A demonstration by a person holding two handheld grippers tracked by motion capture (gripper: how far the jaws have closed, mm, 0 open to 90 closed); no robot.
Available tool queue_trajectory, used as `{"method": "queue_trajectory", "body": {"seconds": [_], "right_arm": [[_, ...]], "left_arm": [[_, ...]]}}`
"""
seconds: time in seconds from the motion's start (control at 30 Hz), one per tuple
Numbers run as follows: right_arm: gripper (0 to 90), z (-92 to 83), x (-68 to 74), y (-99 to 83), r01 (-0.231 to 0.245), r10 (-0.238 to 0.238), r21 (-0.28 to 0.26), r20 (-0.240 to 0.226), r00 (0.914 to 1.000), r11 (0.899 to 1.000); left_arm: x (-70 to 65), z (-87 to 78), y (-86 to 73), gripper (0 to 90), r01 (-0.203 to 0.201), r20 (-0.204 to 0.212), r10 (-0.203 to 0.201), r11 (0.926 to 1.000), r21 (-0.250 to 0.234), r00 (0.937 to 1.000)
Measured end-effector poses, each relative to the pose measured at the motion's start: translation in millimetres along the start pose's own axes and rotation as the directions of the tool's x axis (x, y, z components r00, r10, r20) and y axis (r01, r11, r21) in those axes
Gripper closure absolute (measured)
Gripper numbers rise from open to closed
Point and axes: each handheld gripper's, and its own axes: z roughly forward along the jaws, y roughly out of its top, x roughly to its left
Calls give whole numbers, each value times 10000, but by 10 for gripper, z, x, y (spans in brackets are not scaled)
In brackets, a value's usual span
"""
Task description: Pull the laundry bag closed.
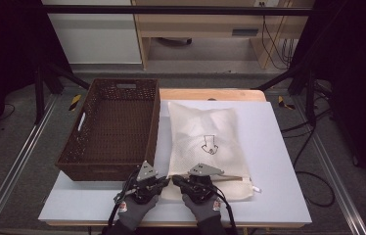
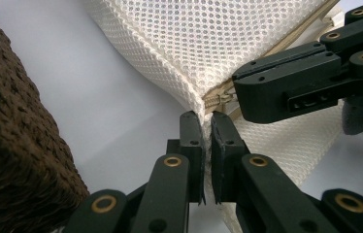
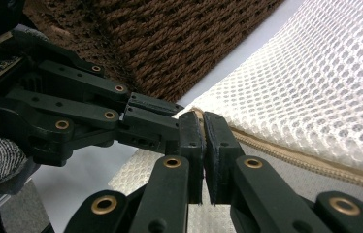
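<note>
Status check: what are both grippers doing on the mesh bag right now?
Left gripper shut on mesh bag corner by zipper. Right gripper shut on the same end. Brown basket close beside left; nothing blocking.

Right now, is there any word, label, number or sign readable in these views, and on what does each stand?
No readable text.
Mesh bag: a black outline drawing, not lettering.
Gloves: a small red-and-white tag on the right glove, too small to read.
Basket: none.
</note>
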Motion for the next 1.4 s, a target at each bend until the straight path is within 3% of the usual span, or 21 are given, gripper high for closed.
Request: {"method": "queue_trajectory", "body": {"seconds": [0.17, 0.53, 0.9, 0.97, 1.0, 1.03, 1.13, 1.4], "right_arm": [[873, -5, -9, -11, -212, 212, -9, 105, 9997, 9998], [874, -55, -87, -54, -561, 558, -128, -247, 9981, 9983], [874, -99, -76, -39, -495, 492, -136, -220, 9985, 9987], [874, -105, -72, -40, -424, 422, -150, -153, 9990, 9990], [874, -106, -80, -41, -507, 505, -96, -195, 9985, 9987], [874, -106, -80, -41, -507, 505, -96, -195, 9985, 9987], [874, -112, -97, -57, -360, 351, -206, -453, 9984, 9991], [874, -120, -108, -53, -273, 264, -186, -505, 9984, 9995]], "left_arm": [[-1, -13, -3, 846, -3, -5, 3, 9999, -109, 10000], [-30, -27, 3, 848, -101, 201, 104, 9998, -149, 9997], [-34, -59, 27, 850, 64, 389, -56, 9998, -194, 9992], [-44, -50, 27, 850, 45, 377, -39, 9999, -145, 9993], [-60, -54, 26, 850, -280, 278, 285, 9995, -170, 9992], [-60, -54, 26, 848, -280, 278, 285, 9995, -170, 9992], [-35, -14, 33, 832, -278, 580, 273, 9996, 79, 9979], [-45, 46, 66, 749, -344, 718, 310, 9983, 464, 9969]]}}
